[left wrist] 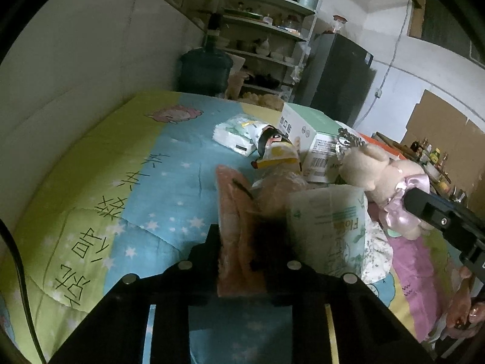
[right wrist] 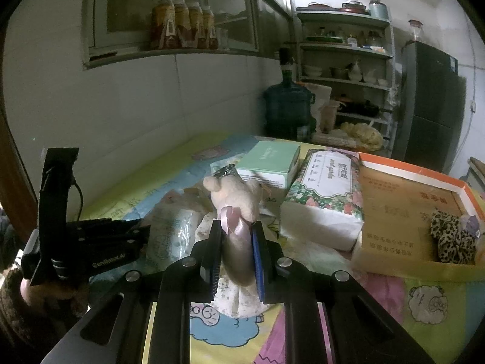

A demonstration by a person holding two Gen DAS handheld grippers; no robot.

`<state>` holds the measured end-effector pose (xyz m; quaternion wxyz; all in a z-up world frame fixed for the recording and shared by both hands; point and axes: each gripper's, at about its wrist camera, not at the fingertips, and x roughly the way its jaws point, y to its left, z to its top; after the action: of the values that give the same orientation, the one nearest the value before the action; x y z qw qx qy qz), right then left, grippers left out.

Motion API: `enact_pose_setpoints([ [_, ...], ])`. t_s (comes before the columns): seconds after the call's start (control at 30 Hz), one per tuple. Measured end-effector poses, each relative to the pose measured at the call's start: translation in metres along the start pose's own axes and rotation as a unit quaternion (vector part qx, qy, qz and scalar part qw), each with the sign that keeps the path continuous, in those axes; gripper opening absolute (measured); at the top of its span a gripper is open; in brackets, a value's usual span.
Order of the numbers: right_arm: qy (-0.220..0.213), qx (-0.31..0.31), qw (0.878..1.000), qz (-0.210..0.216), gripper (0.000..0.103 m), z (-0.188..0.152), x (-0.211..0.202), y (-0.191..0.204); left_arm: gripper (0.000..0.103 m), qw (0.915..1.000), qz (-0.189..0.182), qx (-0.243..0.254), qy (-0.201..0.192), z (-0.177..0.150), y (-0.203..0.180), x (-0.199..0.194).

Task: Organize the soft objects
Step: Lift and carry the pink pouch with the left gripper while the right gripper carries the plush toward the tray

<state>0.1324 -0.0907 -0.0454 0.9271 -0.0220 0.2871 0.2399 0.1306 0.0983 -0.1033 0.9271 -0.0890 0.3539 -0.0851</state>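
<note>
Only the right wrist view is showing the orange-rimmed box [right wrist: 406, 194]; the right gripper [right wrist: 236, 251] is clamping the plush bear [right wrist: 235, 200], the left gripper [left wrist: 242, 261] is pinching a peach cloth [left wrist: 233, 212], and beside it a pack [left wrist: 336, 227] is reading "Flo".

I am working in a lived-in single room of a home, sleeping and cooking sharing one space. A bed with a cartoon-print quilt [left wrist: 127, 188] fills the foreground against a plain wall. Behind it I see a metal shelf rack [right wrist: 345, 60] stacked with bowls, pots and jars, a blue water jug [right wrist: 286, 107], a dark refrigerator [right wrist: 430, 103], and a glass-fronted wall cabinet [right wrist: 169, 15] with bottled sauces lined in front
</note>
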Motion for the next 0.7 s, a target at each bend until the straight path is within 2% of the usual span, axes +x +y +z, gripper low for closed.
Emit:
enact_pose_setpoints([
  [0.3,-0.008,-0.004,1.0,0.003,0.019,0.002,-0.006,0.006,0.023,0.9996,0.015,-0.007,-0.023,0.002,0.004,-0.018],
  [0.7,-0.036,-0.003,0.999,0.01,0.019,0.009,-0.027,0.005,0.023,0.9962,0.036,-0.011,-0.078,0.013,0.001,-0.051],
])
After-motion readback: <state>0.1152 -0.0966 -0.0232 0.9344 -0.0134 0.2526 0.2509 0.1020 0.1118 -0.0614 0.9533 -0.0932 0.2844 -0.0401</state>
